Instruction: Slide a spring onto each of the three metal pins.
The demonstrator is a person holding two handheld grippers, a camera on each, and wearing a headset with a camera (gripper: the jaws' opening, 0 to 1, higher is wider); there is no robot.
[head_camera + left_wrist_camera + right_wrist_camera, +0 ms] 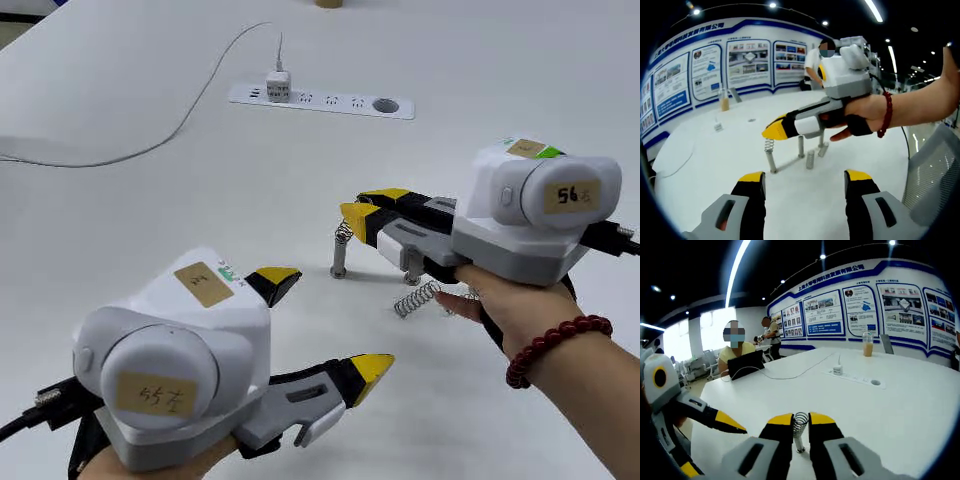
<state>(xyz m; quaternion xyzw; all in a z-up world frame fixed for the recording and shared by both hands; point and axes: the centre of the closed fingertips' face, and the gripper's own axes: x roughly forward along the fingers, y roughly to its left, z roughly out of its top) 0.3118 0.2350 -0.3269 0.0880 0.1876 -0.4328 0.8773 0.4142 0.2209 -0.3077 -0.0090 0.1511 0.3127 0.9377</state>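
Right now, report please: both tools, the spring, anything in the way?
Left tool open. Right tool shut on spring, on top of a pin. Second spring loose on table. Nothing blocks.

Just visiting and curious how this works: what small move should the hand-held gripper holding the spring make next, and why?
Probably lower the spring further down the pin, then release. The right hand-held gripper pinches the spring at the pin's top, and most of the pin is bare below it.
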